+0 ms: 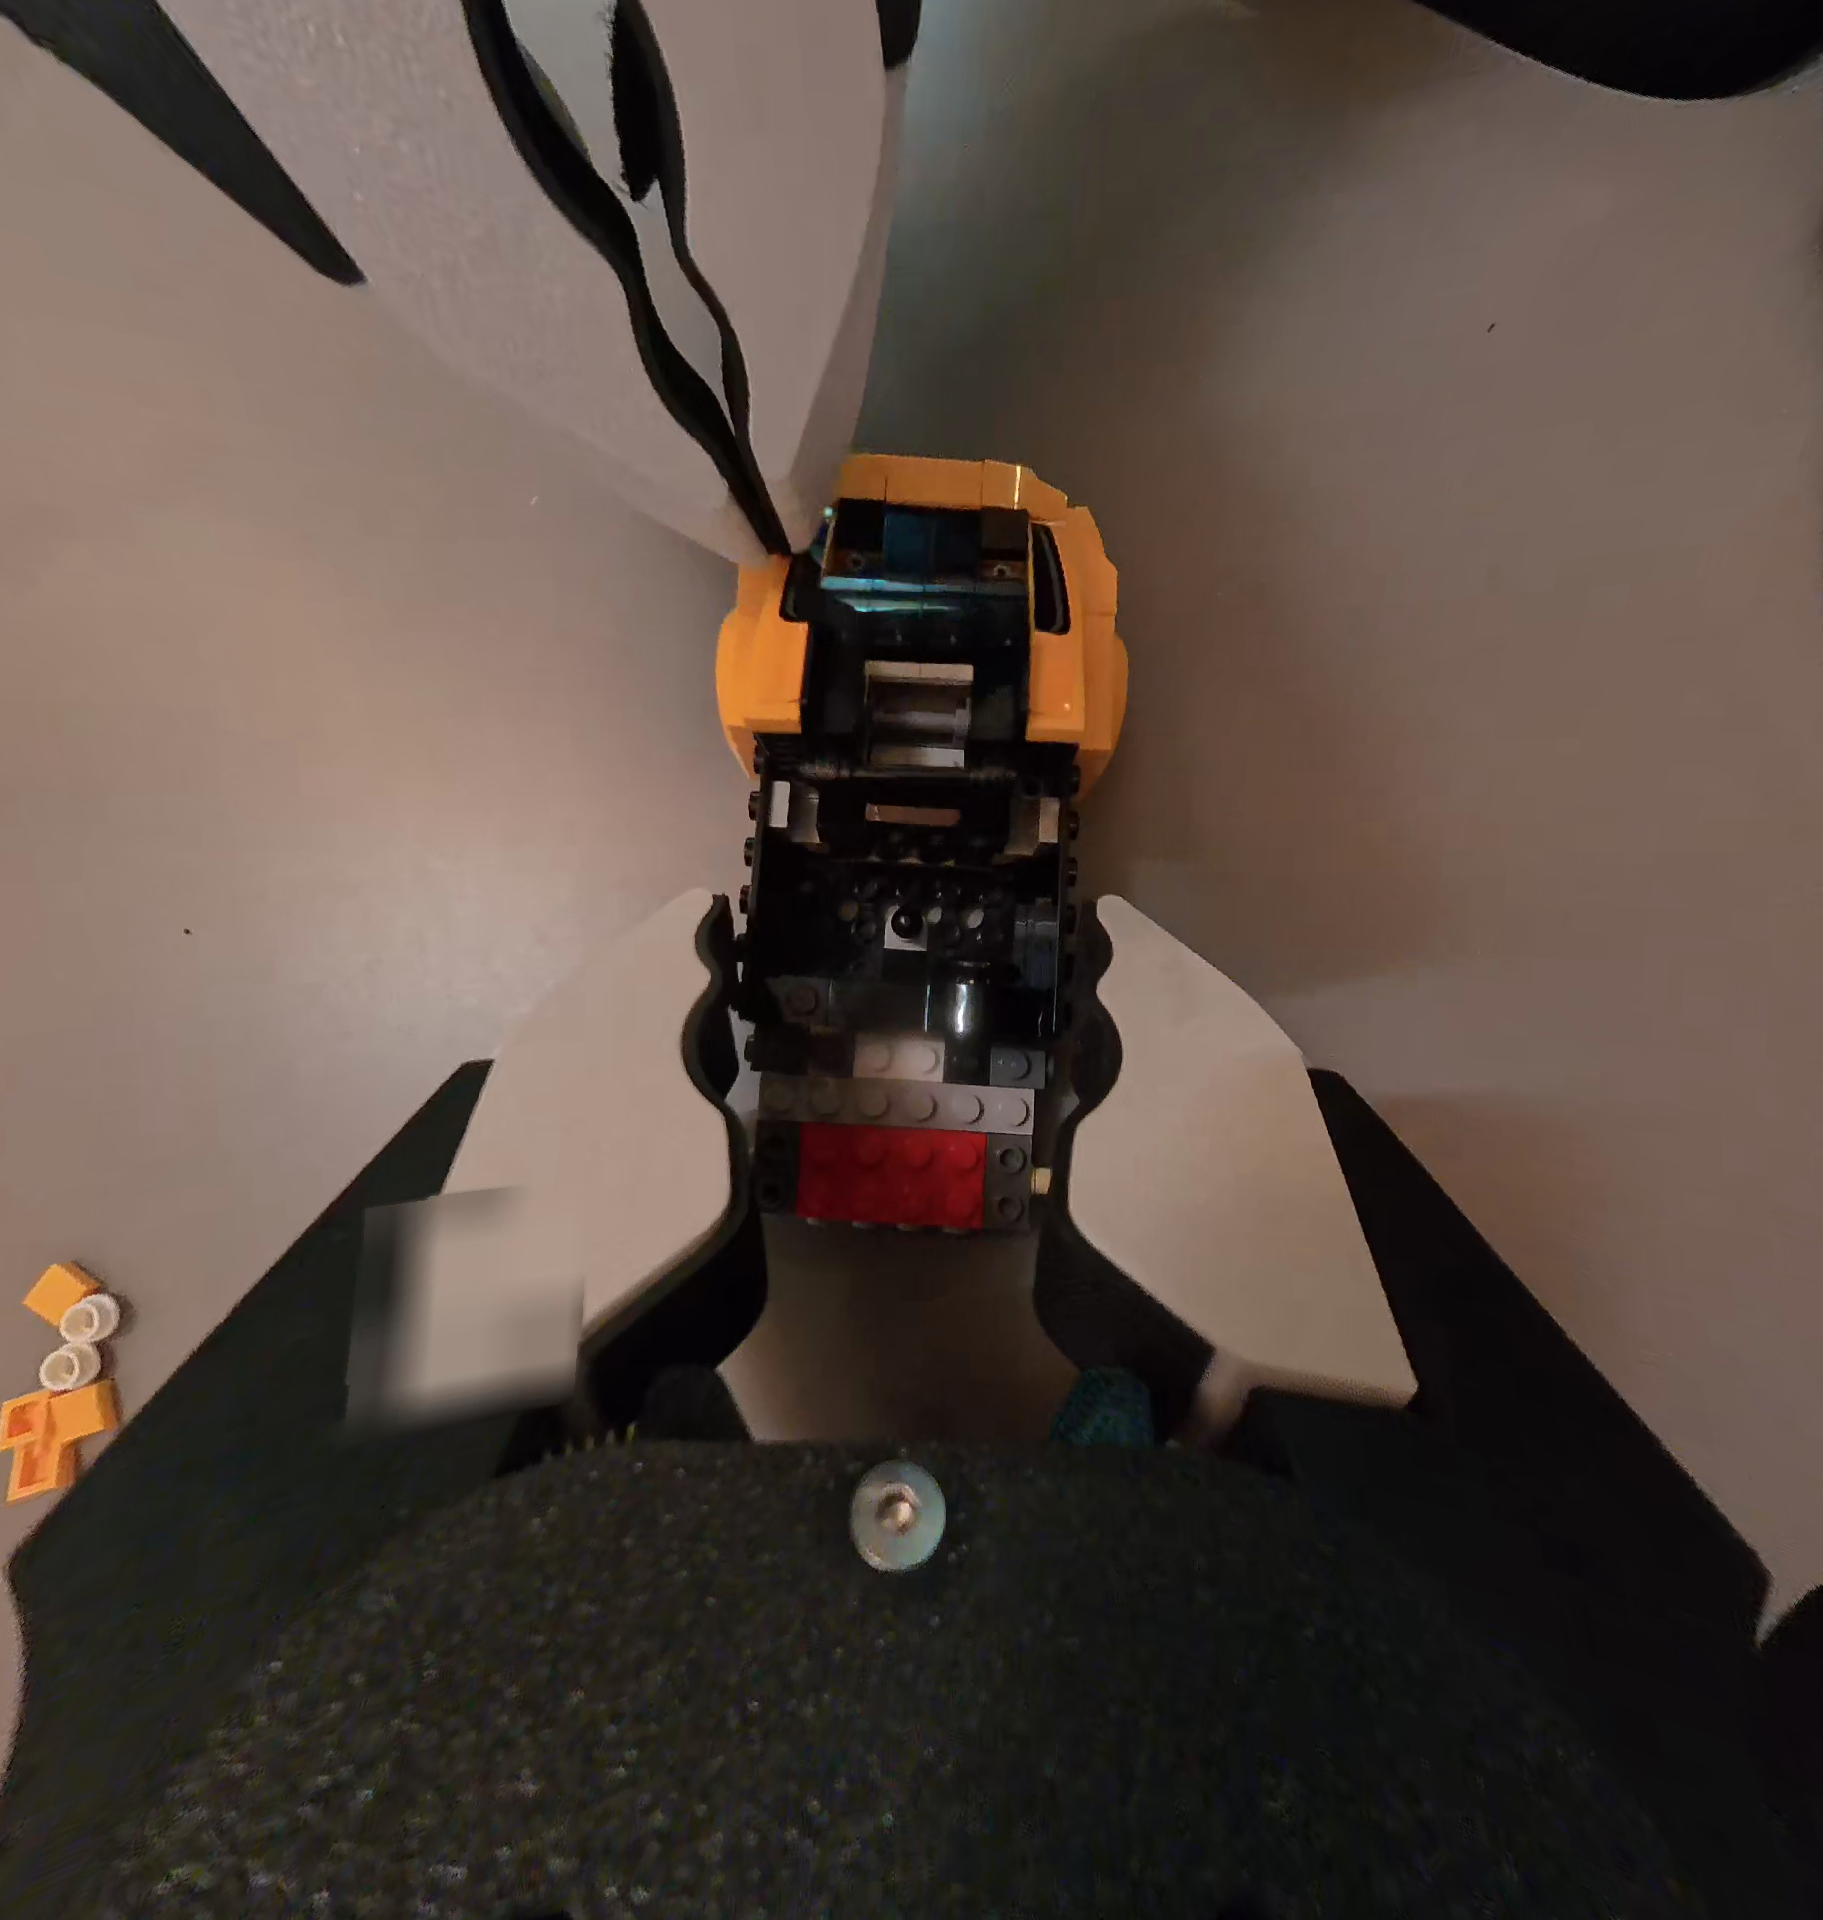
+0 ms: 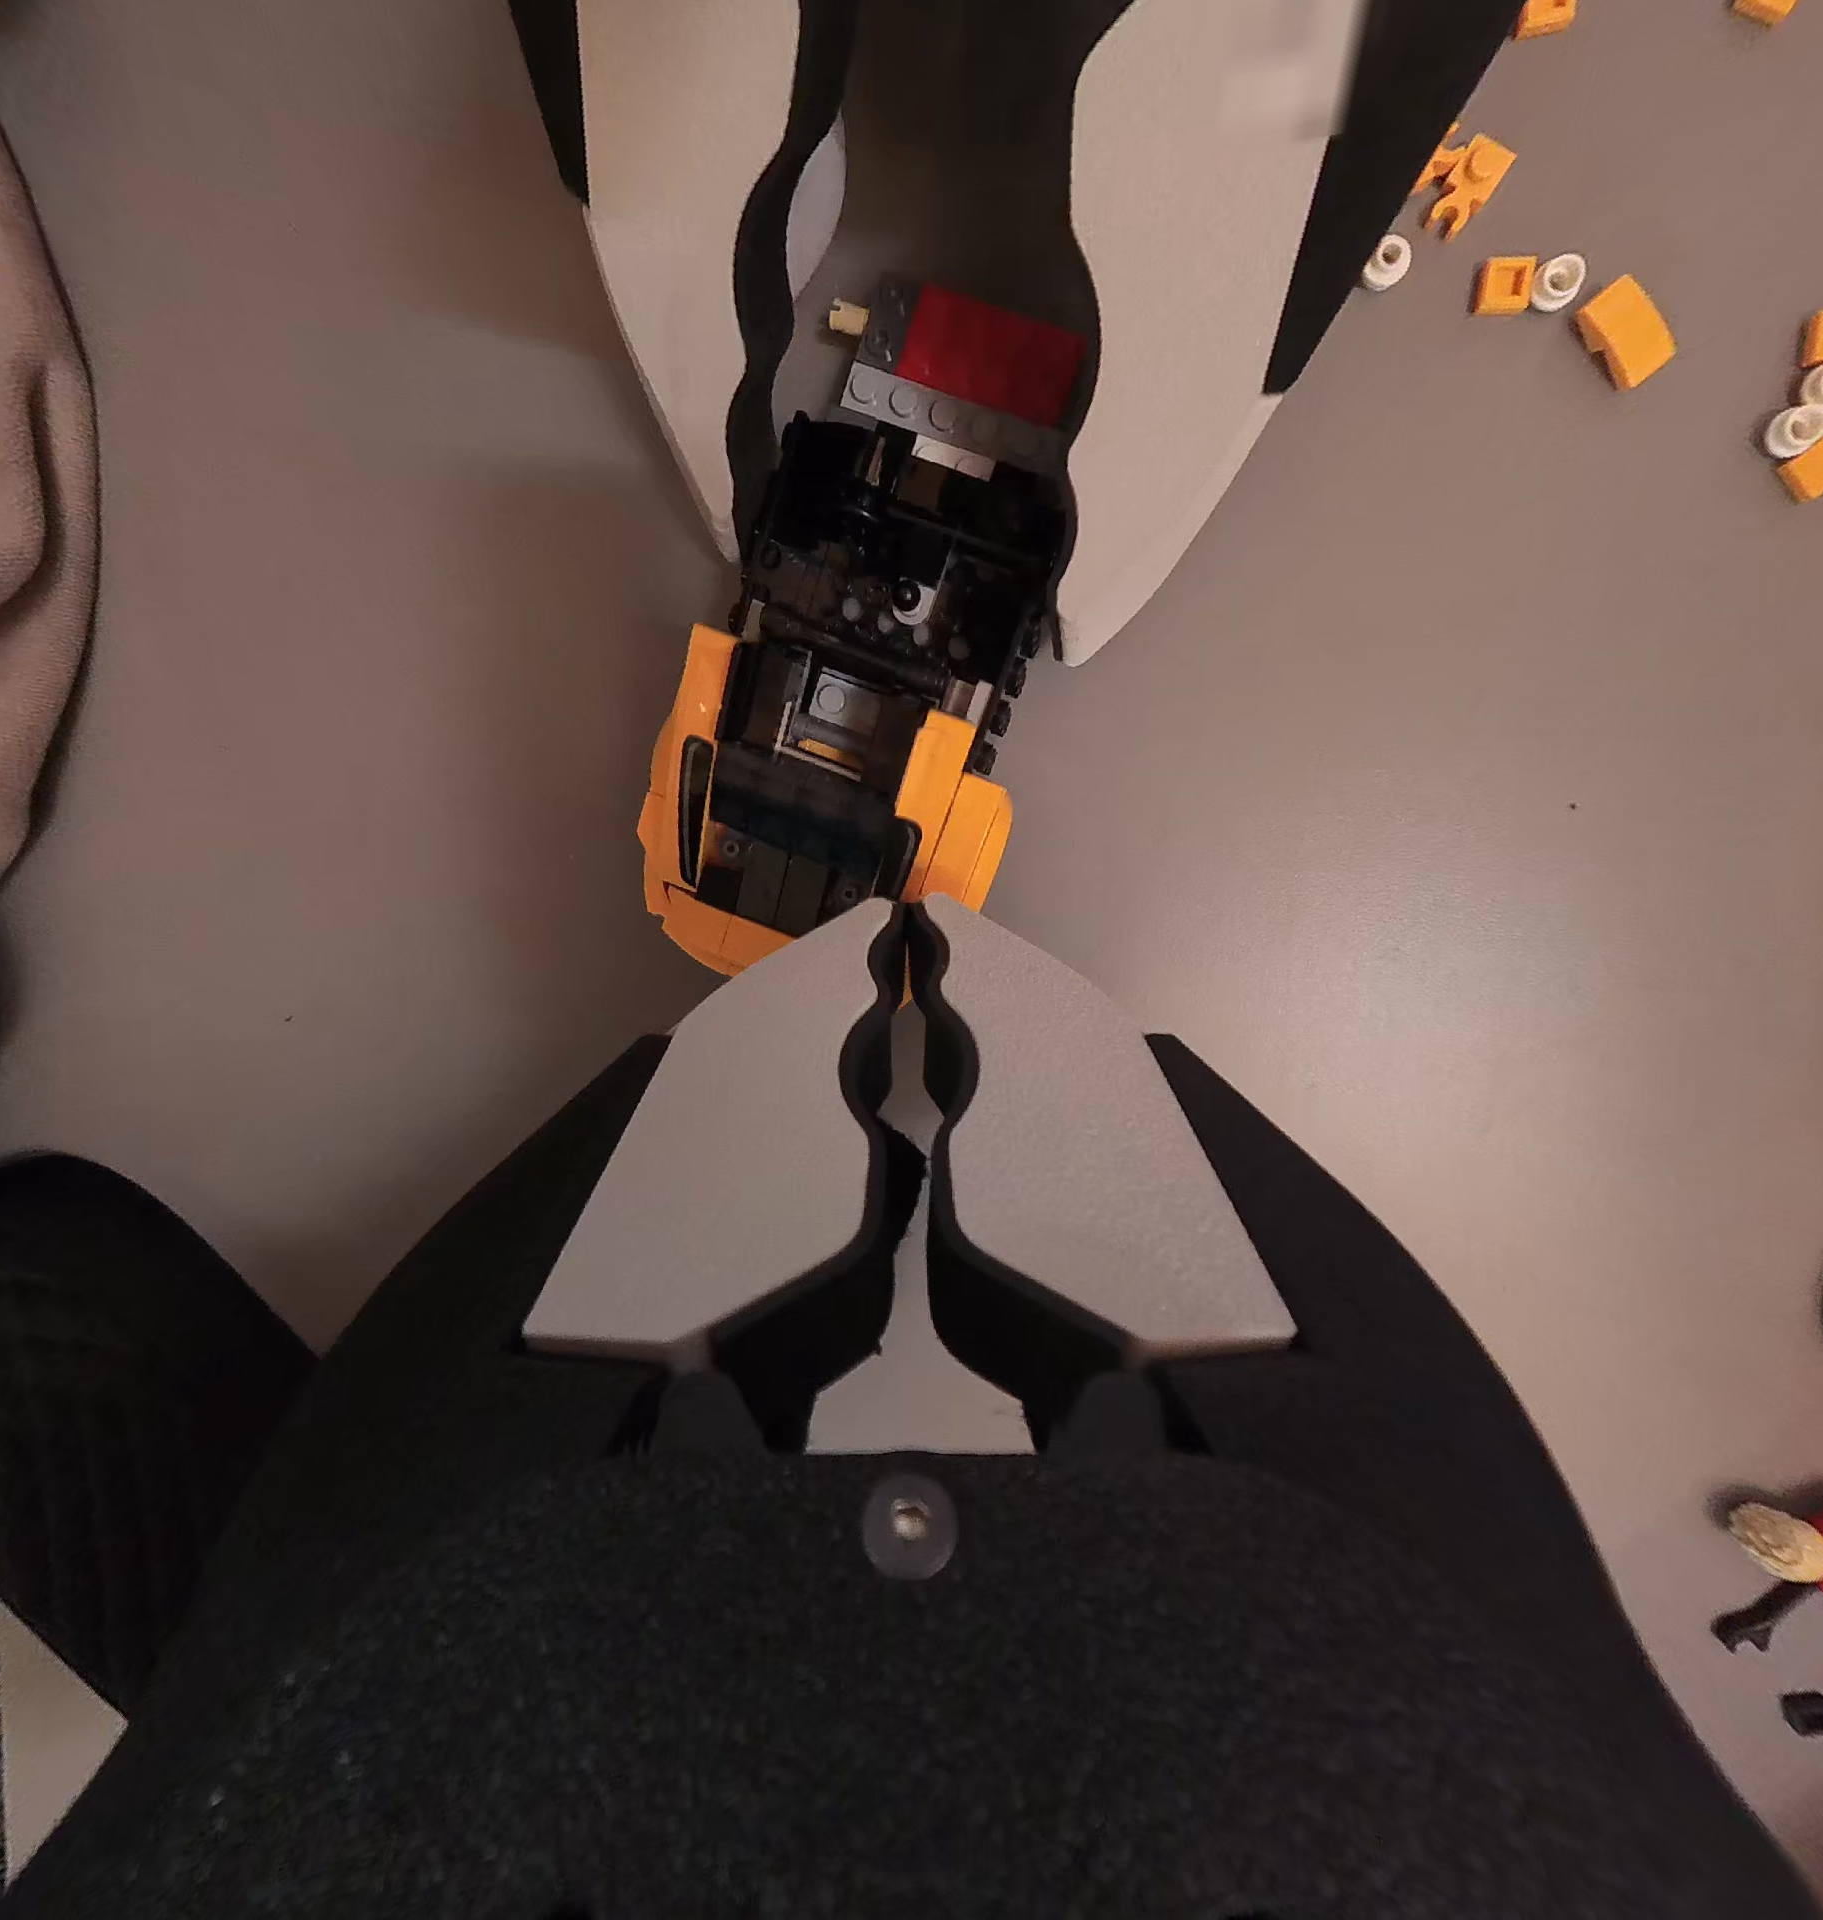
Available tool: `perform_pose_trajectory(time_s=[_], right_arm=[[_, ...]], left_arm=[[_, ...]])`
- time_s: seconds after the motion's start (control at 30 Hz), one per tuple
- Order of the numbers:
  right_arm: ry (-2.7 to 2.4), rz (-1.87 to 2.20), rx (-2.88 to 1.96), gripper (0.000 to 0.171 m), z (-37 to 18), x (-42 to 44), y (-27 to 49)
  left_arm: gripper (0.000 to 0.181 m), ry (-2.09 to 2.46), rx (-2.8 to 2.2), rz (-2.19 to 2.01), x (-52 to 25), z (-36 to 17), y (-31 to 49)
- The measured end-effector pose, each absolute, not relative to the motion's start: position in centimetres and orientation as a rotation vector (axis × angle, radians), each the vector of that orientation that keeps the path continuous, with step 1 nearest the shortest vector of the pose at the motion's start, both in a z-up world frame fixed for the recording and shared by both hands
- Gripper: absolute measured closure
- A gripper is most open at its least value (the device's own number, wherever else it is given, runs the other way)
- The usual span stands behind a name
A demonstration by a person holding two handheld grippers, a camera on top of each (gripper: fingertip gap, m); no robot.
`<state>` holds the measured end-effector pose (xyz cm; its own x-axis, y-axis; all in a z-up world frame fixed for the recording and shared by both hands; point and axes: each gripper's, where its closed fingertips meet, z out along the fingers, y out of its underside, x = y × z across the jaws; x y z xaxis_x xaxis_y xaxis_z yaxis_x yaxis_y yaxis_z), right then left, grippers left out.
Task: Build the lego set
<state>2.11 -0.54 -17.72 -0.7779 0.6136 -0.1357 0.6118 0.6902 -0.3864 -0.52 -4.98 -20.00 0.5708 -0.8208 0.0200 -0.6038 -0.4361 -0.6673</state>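
Observation:
A partly built lego car (image 1: 912, 831) lies on the grey table, with a black chassis, an orange front and a red brick (image 1: 891, 1174) at its rear. My left gripper (image 1: 902, 997) is shut on the car's rear half, one finger on each side. My right gripper (image 2: 905, 914) is shut, and its tips touch the car's orange front (image 2: 751, 925). I see nothing between its fingers. In the left wrist view the right gripper (image 1: 782, 540) comes down from the top onto the front left corner. In the right wrist view the left gripper (image 2: 896, 597) clasps the car (image 2: 865, 665) from the far side.
Loose orange and white small pieces (image 2: 1613, 322) lie at the far right of the right wrist view, and some show in the left wrist view (image 1: 65, 1361) at the left edge. A minifigure with a red torso (image 2: 1811, 1558) lies at the right. A person's clothing (image 2: 13, 468) is at the left. There is about 6 centimetres between the tips of the two grippers.

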Motion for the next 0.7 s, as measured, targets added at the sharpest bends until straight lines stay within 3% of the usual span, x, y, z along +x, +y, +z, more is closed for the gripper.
perform_pose_trajectory(time_s=[0.37, 0.57, 0.7], right_arm=[[-2.585, 0.875, -1.04, 0.154, -15.9, 4.1, -1.4], [-2.465, 0.893, -1.101, 0.155, -17.7, 6.1, -3.5], [-2.417, 0.861, -1.135, 0.155, -17.6, 6.0, -3.8]], left_arm=[[0.116, 0.958, -2.015, -0.567, 0.6, -16.1, -3.5], [0.131, 0.987, -1.999, -0.584, 1.7, -16.6, -3.4], [0.131, 0.991, -2.015, -0.567, 2.0, -16.8, -3.4]])
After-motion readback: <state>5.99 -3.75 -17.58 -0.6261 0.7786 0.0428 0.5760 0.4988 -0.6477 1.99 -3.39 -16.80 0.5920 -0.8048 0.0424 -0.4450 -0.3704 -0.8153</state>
